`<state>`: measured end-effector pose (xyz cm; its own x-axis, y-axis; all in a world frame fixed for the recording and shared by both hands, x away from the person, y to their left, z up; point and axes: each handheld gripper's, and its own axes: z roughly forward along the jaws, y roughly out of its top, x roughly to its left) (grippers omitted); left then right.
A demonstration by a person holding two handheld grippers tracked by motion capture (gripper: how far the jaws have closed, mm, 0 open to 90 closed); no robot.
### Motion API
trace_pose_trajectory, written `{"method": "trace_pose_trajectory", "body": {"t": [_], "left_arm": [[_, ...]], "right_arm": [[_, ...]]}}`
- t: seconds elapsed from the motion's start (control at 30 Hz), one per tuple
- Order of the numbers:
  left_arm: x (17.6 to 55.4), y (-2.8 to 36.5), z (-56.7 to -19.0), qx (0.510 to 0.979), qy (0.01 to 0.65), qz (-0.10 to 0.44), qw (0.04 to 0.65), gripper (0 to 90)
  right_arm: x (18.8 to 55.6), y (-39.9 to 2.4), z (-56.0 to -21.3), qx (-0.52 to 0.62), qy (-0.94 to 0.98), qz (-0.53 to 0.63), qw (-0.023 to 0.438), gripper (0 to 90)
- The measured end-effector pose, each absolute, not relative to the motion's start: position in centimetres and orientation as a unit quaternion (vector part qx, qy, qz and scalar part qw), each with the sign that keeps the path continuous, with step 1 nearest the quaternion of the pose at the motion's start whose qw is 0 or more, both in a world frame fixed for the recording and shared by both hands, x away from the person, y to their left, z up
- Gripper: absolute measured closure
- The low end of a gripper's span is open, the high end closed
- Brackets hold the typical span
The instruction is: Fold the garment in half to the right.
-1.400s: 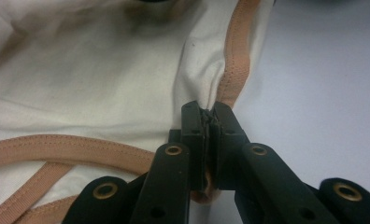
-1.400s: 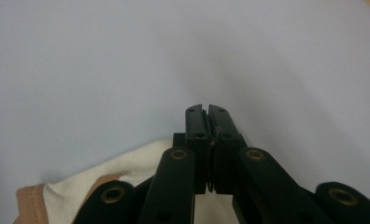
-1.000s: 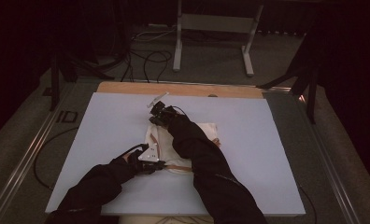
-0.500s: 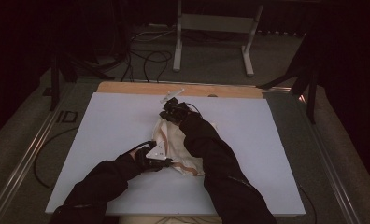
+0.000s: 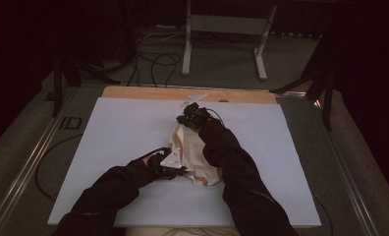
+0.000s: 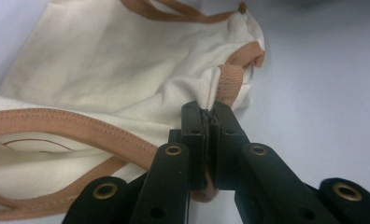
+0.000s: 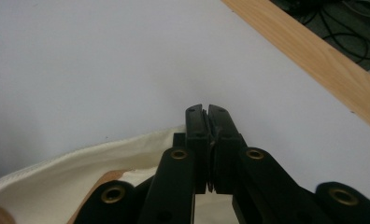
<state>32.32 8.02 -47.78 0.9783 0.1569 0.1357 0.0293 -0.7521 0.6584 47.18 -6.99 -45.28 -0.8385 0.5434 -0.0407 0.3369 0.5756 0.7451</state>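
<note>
A cream garment (image 5: 195, 157) with tan trim lies bunched in the middle of the white table (image 5: 119, 132). My left gripper (image 5: 181, 168) is at its near left side. In the left gripper view, the left gripper (image 6: 209, 114) is shut on a fold of cream cloth (image 6: 103, 70) beside the tan trim (image 6: 231, 81). My right gripper (image 5: 191, 117) is at the garment's far end, pulling it long. In the right gripper view, the right gripper (image 7: 205, 114) is shut, with the cream cloth's edge (image 7: 57, 182) running into the jaws from below.
A wooden strip (image 5: 148, 92) borders the table's far edge, seen too in the right gripper view as a wooden strip (image 7: 314, 51). A small white piece (image 5: 192, 100) lies on it. Beyond stand a metal frame (image 5: 222, 29) and floor cables (image 5: 153, 59). White surface lies open left and right.
My right gripper has moved farther away and rightward, drawing the garment's far end with it. My left gripper has shifted a little to the right, still gripping the cloth.
</note>
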Motion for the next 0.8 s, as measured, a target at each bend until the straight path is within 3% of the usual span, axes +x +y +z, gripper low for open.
{"method": "trace_pose_trajectory", "body": {"t": [0.8], "left_arm": [[32.7, 5.5, -46.1, 0.932, 0.021, 0.101, 0.348, 86.9]], "right_arm": [[46.8, -11.9, -43.8, 0.276, 0.862, 0.398, 0.152, 88.6]]}}
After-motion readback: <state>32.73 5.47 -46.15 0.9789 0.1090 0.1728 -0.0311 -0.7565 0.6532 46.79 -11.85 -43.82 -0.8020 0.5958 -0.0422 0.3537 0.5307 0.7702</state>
